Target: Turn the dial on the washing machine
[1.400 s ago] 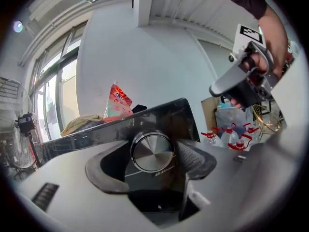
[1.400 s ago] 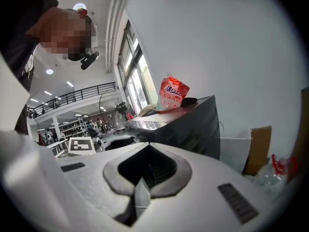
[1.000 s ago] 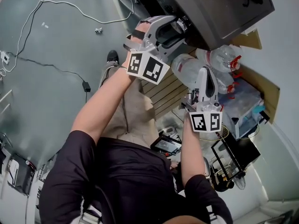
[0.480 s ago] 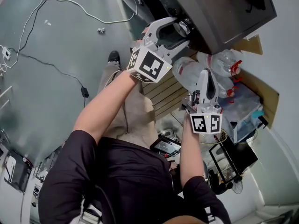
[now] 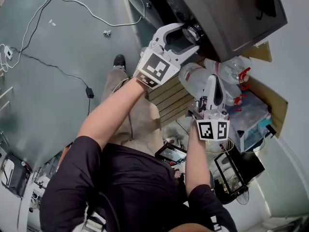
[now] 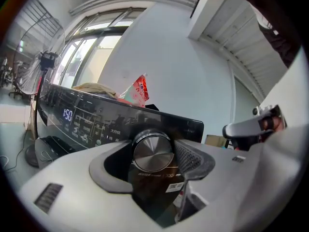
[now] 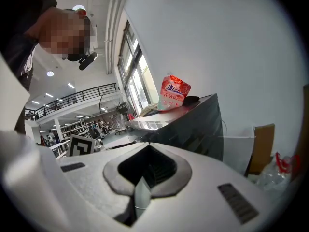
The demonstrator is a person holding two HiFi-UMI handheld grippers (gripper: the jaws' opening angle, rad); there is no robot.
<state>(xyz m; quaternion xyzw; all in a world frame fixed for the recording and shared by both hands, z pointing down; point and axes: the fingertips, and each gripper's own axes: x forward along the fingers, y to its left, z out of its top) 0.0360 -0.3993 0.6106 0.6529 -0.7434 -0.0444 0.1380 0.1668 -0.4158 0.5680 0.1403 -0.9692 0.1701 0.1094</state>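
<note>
The washing machine's dark control panel (image 5: 227,13) fills the top of the head view. Its round metal dial (image 5: 194,31) sits between the fingers of my left gripper (image 5: 189,36), which is open. In the left gripper view the dial (image 6: 152,150) is centred in the left gripper (image 6: 153,166). The right pad (image 6: 186,156) lies against the dial's side, and a dark gap remains on the left. A lit display (image 6: 67,114) glows further left on the panel. My right gripper (image 5: 213,79) hangs lower, away from the panel, shut and empty (image 7: 148,170).
Large plastic bottles (image 5: 198,76) and a clear box (image 5: 251,110) stand beside the machine over a wooden pallet (image 5: 169,98). Cables (image 5: 72,6) and a power adapter (image 5: 90,93) lie on the floor. A red pouch (image 7: 173,93) stands on top of the machine.
My left gripper has moved up to the panel and turned, so the dial now sits between its open fingers. The right gripper has hardly moved.
</note>
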